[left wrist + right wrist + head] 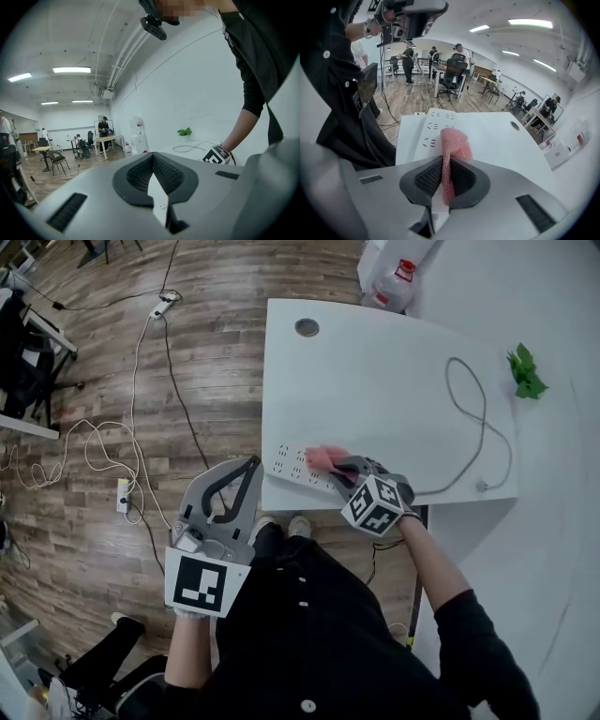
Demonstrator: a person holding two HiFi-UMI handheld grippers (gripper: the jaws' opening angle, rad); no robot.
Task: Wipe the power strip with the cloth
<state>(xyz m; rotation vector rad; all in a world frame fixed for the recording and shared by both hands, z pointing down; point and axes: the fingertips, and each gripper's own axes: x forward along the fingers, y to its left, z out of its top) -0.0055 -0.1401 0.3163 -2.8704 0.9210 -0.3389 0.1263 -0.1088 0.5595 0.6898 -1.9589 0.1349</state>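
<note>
Head view looks down on the white rounded tabletop [375, 381]; along its near left edge lies the long white plastic power strip [286, 463]; a grey cable [478, 418] loops across the tabletop to the right. The left claw [251, 463] hangs off the tabletop, tips together on nothing, not touching the strip. The right claw [339, 468] is clamped on the small pink knitted cloth [323, 458], which rests on the strip's right half. Likely risks: with nothing steadying the strip, a hard stroke may push it off the edge; the narrow pinched fold could also slip free.
</note>
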